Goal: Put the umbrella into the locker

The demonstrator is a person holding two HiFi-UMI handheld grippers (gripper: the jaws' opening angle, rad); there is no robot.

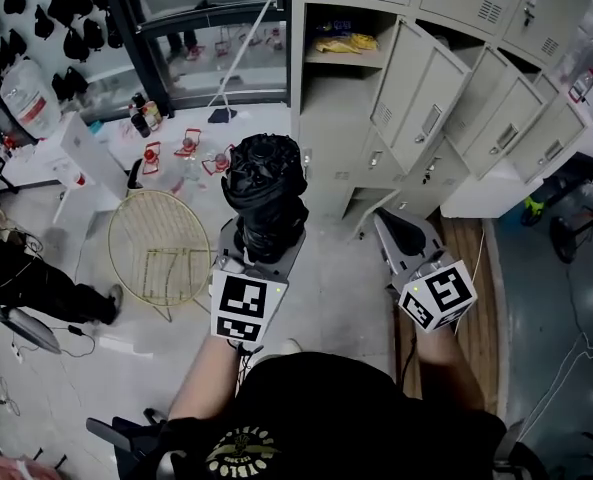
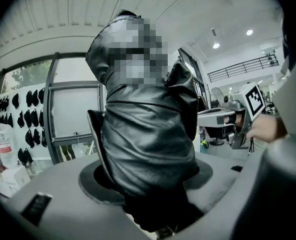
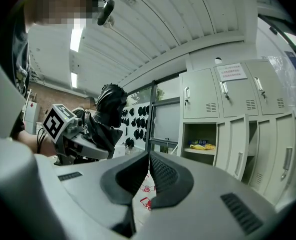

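Observation:
A folded black umbrella [image 1: 264,193] stands upright in my left gripper [image 1: 264,248], whose jaws are shut on its lower part. In the left gripper view the umbrella [image 2: 148,134] fills the space between the jaws, and one dark pad [image 2: 96,134] shows at its left side. My right gripper [image 1: 401,230] is beside it on the right, shut and holding nothing; its pads meet at the tips [image 3: 148,156]. The grey lockers [image 1: 336,118] stand straight ahead, with one tall compartment open. From the right gripper view I see the umbrella [image 3: 110,109] at the left and the open compartment [image 3: 200,139] at the right.
Several locker doors [image 1: 421,98] hang open to the right. Yellow packets [image 1: 341,43] lie on the open locker's upper shelf. A yellow wire chair [image 1: 161,243] stands on the floor to the left, with small red objects [image 1: 186,148] beyond it.

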